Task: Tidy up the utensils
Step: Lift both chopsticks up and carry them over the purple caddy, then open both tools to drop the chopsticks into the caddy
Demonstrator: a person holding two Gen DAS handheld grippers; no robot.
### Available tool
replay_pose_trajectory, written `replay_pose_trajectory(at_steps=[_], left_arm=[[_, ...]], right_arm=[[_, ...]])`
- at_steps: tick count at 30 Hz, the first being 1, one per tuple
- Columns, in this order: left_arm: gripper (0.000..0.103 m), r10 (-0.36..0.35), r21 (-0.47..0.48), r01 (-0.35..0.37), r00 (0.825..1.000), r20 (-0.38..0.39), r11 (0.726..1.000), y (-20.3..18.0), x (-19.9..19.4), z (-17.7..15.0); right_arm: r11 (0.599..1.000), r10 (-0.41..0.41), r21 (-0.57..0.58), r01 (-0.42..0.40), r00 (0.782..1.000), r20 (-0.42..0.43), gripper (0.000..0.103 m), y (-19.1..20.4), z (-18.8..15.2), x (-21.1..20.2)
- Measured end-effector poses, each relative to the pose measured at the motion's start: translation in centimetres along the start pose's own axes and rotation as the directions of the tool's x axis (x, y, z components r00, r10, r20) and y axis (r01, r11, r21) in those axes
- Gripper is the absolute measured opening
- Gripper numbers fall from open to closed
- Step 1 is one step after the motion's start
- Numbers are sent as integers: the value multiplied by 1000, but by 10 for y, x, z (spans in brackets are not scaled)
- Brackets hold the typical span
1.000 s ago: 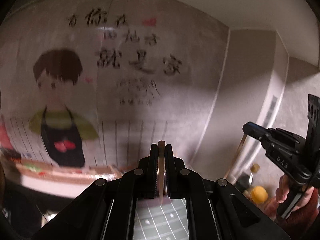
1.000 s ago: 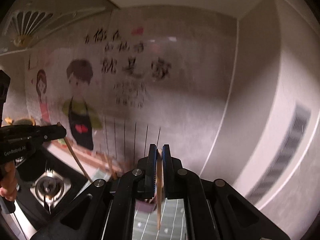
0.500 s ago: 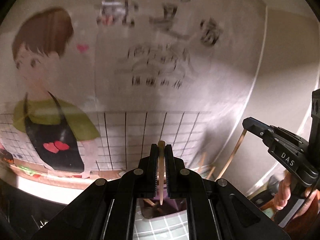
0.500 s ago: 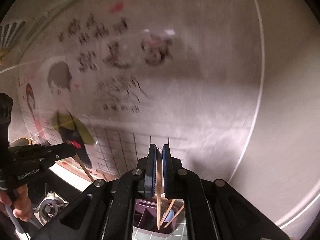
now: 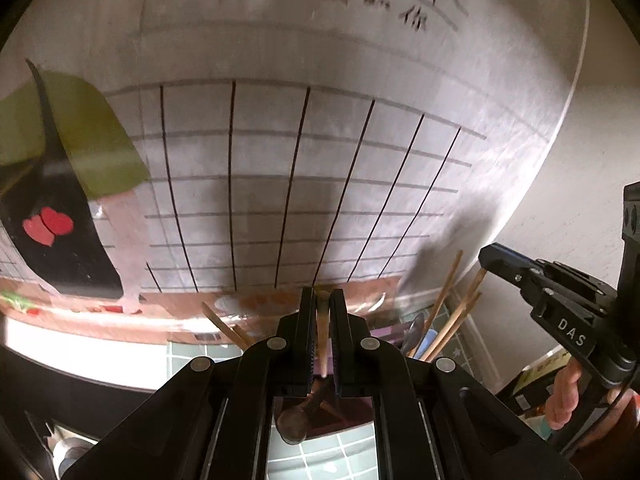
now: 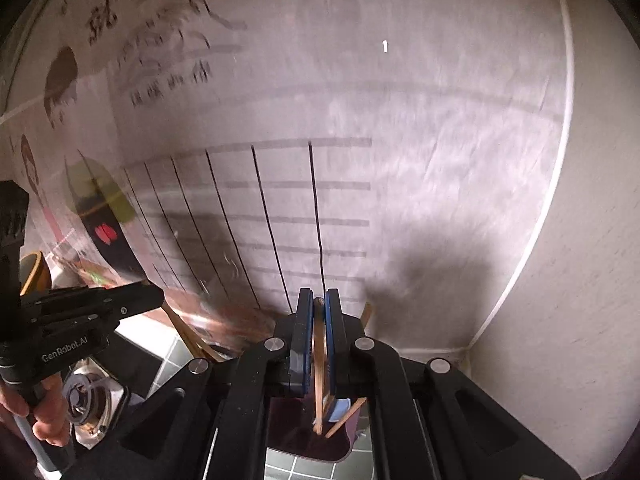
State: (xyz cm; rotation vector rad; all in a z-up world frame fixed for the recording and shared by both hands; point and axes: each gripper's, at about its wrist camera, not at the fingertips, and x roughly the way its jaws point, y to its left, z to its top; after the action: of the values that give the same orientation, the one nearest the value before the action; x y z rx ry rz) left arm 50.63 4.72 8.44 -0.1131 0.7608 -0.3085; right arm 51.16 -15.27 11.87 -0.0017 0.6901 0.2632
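A: What had the right claw [image 6: 319, 344] got hold of?

B: It was clenched on a thin, pale wooden chopstick [image 6: 319, 364], gripped near the top end with the stick hanging straight down. I'd judge it was held upright like that so it could drop cleanly into the container below.

A: And the container?

B: A dark purple, square-mouthed plastic utensil holder [image 6: 304, 440] sat right under the claw, at six o'clock in the right wrist view. The chopstick's lower tip already reached inside it. A second wooden stick leaned across inside, beside something pale blue I couldn't identify.

A: The left claw [image 5: 321, 336]?

B: Also clamped shut, on a slim wooden-handled utensil [image 5: 321, 340] hanging down. A rounded dark end showed below, at six o'clock; whether it was a spoon bowl, I couldn't tell. It hung over a compartment of what looked like the same holder [image 5: 332, 420].

A: Anything further out?

B: In the left view, at three o'clock, a bundle of wooden chopsticks [image 5: 448, 320] and a metal spoon [image 5: 414, 332] stood leaning in the holder. It rested on a green-tiled counter [image 5: 352, 456] against the illustrated wall panel [image 5: 280, 160]. A gas burner [image 6: 90, 404] sat at eight o'clock in the right view.
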Motion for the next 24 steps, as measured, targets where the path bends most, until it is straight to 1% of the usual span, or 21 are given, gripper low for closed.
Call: replay_pose_trajectory(at_steps=[4, 6, 8, 11, 13, 16, 18, 19, 21, 24], left_arm=[[8, -16, -33, 16, 1000, -23, 999, 4, 11, -5], [9, -22, -52, 21, 1000, -23, 998, 6, 12, -5], [9, -33, -69, 31, 999, -20, 997, 7, 10, -4], [9, -18, -61, 18, 1000, -1, 998, 4, 0, -3], [9, -2, -40, 3, 1000, 30, 999, -1, -12, 0], [9, 11, -6, -10, 996, 84, 1000, -11, -33, 2], [9, 32, 1, -32, 992, 120, 999, -17, -49, -2], [9, 42, 3, -43, 990, 137, 999, -19, -57, -4], [9, 85, 18, -90, 979, 186, 996, -28, -77, -18], [10, 136, 34, -149, 959, 247, 988, -40, -104, -49]], right_arm=[[1000, 5, 23, -4, 999, -42, 6, -6, -9, 15], [1000, -4, 23, 4, 999, -43, 6, -6, -12, 17], [1000, -2, 19, 3, 999, -53, 6, -3, -12, 18], [1000, 10, 25, -9, 998, -66, 7, -4, -14, 15], [1000, 12, 16, -11, 999, -45, 9, -4, -13, 4], [1000, 19, -6, -19, 1000, -18, 16, -4, -10, -12], [1000, 10, -12, -10, 1000, 6, 23, -5, -8, -28], [1000, 6, -11, -6, 1000, 19, 25, -5, -8, -35], [1000, 5, -12, -4, 999, 43, 28, -5, -11, -52], [999, -2, -32, 4, 998, 67, 28, -2, -28, -81]])
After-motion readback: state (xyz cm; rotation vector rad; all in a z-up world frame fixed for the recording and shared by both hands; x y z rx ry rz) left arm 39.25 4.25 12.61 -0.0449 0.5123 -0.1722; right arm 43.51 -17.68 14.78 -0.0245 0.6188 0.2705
